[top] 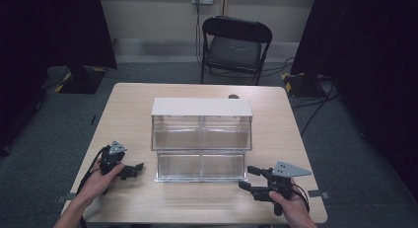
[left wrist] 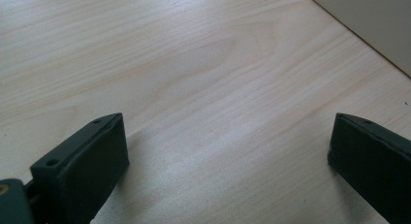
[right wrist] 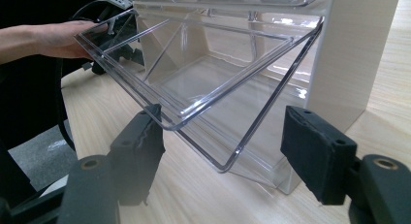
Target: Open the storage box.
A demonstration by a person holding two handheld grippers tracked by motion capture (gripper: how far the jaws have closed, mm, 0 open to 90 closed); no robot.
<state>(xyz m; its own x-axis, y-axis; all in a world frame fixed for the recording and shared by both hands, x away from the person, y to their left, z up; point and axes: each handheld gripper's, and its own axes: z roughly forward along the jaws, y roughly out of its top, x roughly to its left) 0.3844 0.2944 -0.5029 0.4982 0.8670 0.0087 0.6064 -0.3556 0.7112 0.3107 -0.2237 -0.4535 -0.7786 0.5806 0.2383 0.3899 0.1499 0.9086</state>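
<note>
Resting low on the near-left part of the table (top: 133, 114), the left gripper (top: 139, 167) sits in the person's left hand (top: 101, 181), its jaws pointing right toward the bin (top: 201, 139). In the left gripper view the two black jaws stand wide apart over bare wood, with nothing between them, and a pale panel crosses the top right corner of that view. A black cable loops from the gripper back along the forearm.

At the middle of the table stands the bin, a clear plastic two-tier unit with a pale flat top and pale side walls. Its lower tier juts out toward the person, ahead of the upper one, and both tiers look divided down the middle. It lies between the two grippers, apart from each in the high view.

On the near-right side the right hand (top: 291, 208) holds the right gripper (top: 250, 177), jaws aimed left at the bin's lower right corner. In the right gripper view its pads (right wrist: 315, 151) stand open on either side of the clear tilted front edge of a tier, near it, pressing on nothing. The other hand shows beyond the plastic at that view's upper left.

Behind the table stands a black folding chair (top: 235, 48).
</note>
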